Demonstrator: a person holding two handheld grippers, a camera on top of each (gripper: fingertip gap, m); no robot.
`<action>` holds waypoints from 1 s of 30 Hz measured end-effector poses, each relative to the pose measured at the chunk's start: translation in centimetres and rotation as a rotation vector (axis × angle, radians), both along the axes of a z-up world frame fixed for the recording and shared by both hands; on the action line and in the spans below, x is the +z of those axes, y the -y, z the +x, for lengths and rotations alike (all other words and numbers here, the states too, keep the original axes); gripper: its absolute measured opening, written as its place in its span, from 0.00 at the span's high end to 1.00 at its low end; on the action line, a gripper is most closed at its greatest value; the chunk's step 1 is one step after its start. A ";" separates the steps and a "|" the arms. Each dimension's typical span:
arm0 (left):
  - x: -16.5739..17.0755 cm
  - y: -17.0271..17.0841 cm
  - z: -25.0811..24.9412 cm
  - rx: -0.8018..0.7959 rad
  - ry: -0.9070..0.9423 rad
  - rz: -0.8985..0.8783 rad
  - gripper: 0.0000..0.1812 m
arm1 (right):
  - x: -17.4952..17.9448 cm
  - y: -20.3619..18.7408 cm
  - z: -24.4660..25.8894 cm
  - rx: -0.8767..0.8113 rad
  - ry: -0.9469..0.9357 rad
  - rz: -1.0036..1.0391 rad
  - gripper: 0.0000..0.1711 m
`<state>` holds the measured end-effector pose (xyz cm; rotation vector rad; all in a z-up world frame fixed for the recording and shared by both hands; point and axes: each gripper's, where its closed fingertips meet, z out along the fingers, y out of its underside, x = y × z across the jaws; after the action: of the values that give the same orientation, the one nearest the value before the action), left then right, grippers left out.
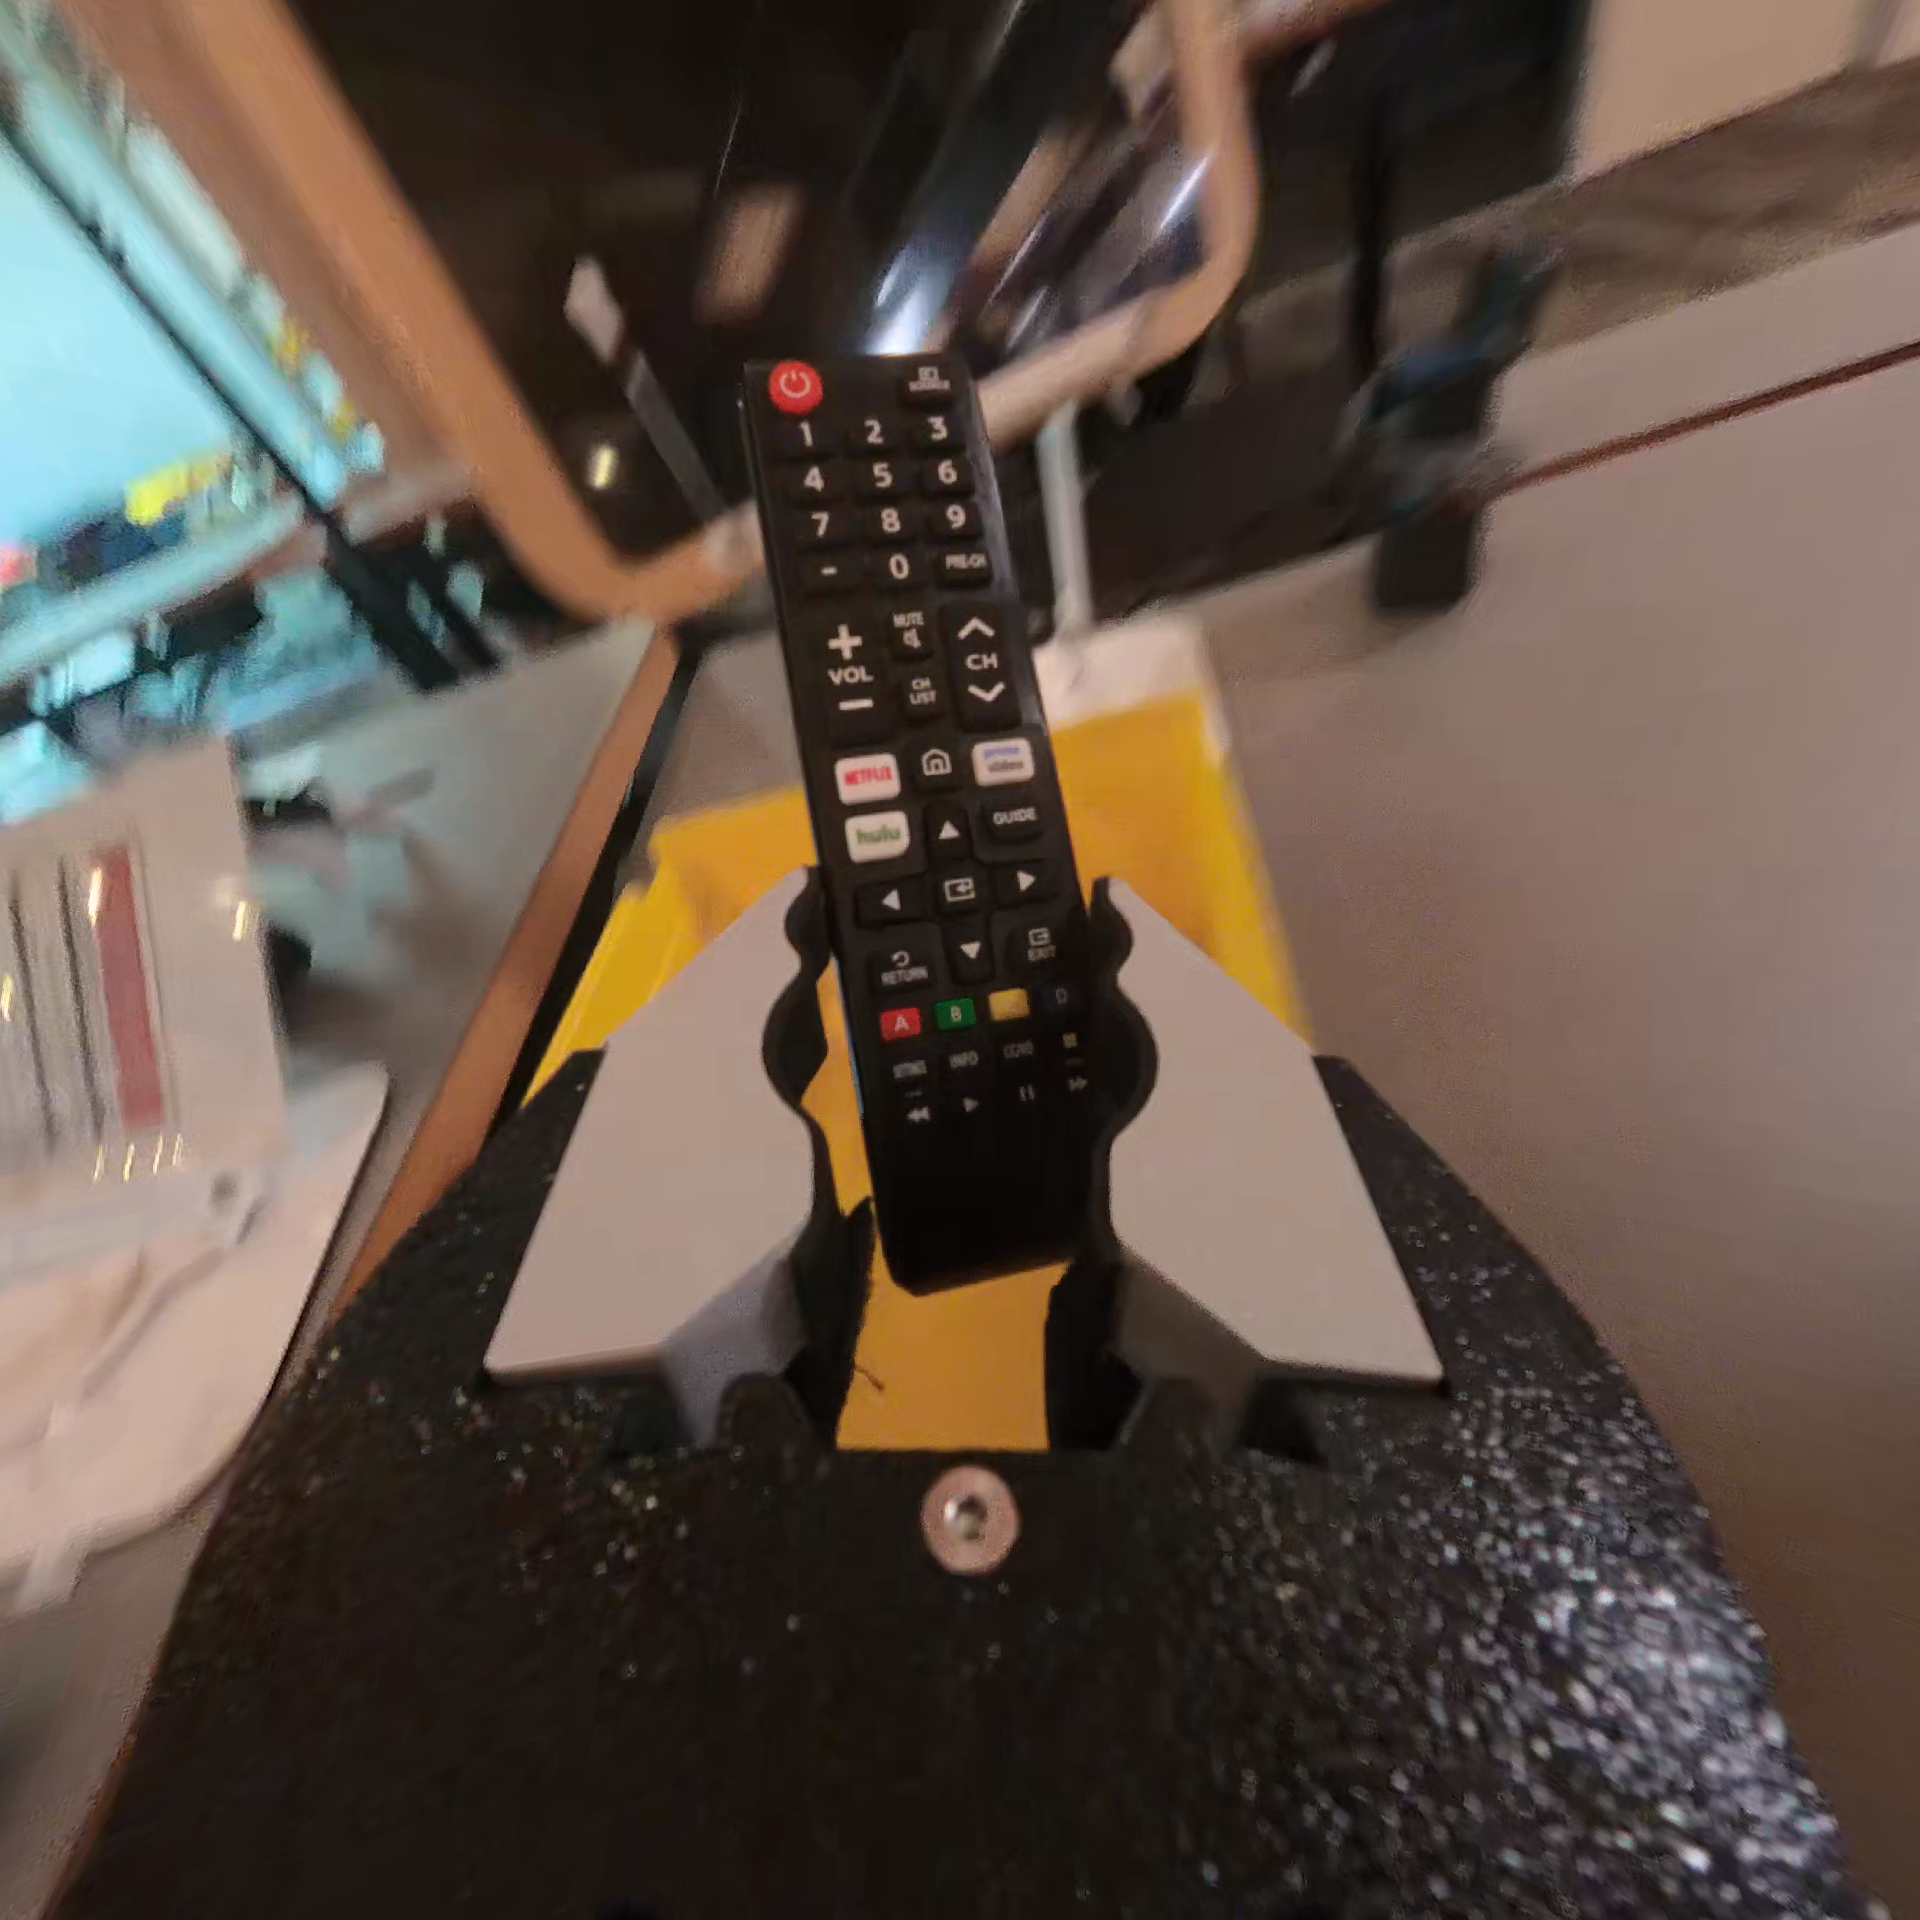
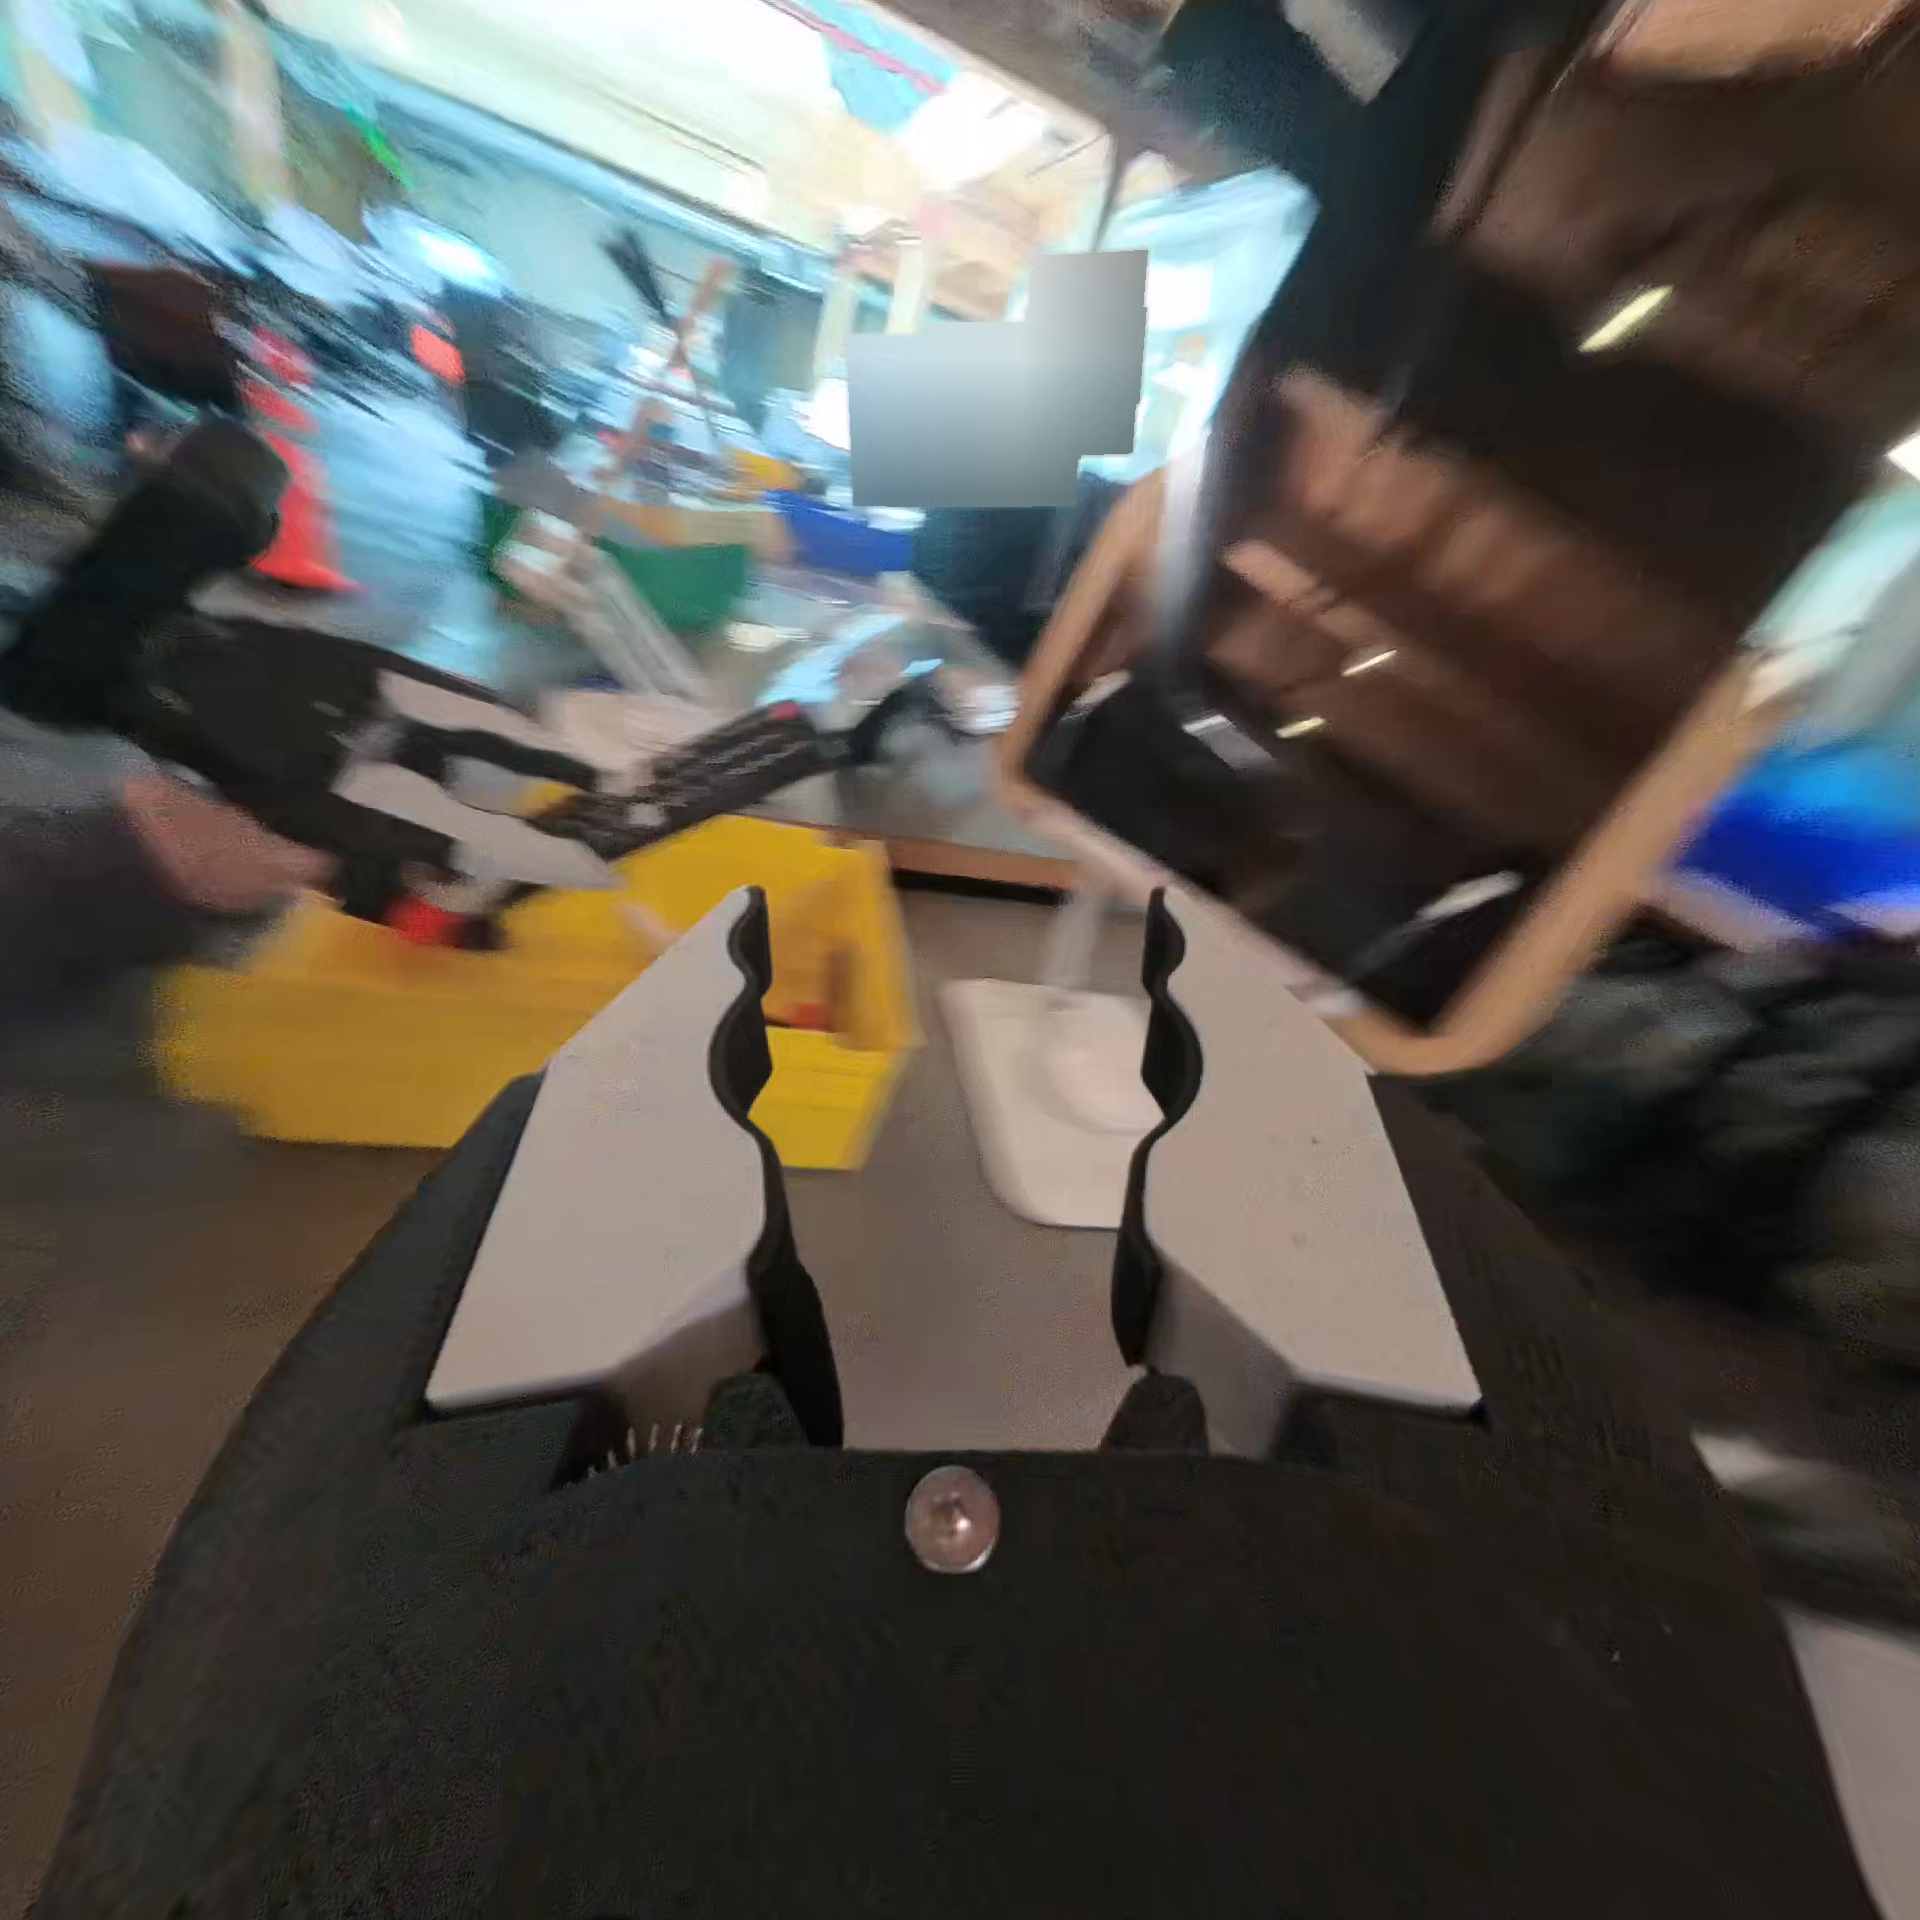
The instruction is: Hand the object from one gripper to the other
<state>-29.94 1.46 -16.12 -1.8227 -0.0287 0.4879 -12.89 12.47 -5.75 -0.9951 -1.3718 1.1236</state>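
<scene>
Left wrist view. Left tongs: closed on the lower third of the remote control, which stands nearly upright between black wavy pads. Remote: slim black plastic bar, rubbery buttons, red round button at the top end. Fingers: smooth grey wedges on a speckled black body. Beneath: yellow bin, glossy plastic, on the grey bench.

Right wrist view. Right tongs: spread wide, empty. Left tongs well apart at left, over the yellow bin, holding the remote control out. White flat base on the bench.

Status: pickup done; transfer judged not yet begun.
</scene>
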 end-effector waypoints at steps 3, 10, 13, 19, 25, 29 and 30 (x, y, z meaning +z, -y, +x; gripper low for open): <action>3.5 -2.4 6.2 -0.183 -0.125 0.099 0.73 | -3.9 3.5 -4.3 0.206 0.137 -0.311 0.49; 4.5 -6.7 15.0 -0.407 -0.321 0.077 0.73 | -2.0 3.6 -3.0 0.419 -0.020 -0.712 0.73; 4.3 -8.0 17.2 -0.467 -0.307 0.078 0.73 | -1.7 2.7 -0.7 0.415 -0.098 -0.722 0.88; 5.2 -9.8 21.0 -0.588 -0.001 0.346 0.52 | -3.4 -2.8 5.7 0.200 -0.280 -0.751 0.88; 1.9 -12.8 25.6 -0.982 0.715 0.380 0.47 | -3.8 -5.2 14.3 0.172 -0.680 -0.814 0.88; 1.0 -13.9 27.9 -1.179 1.017 0.372 0.46 | -4.0 -5.7 17.2 0.162 -0.827 -0.794 0.89; 0.8 -14.0 28.5 -1.218 1.061 0.360 0.47 | -4.1 -5.7 17.3 0.160 -0.828 -0.783 0.88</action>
<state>-1.42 15.49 -15.33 -1.2385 0.2400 -1.2534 4.36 18.20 -9.87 -0.7740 -0.3247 1.9780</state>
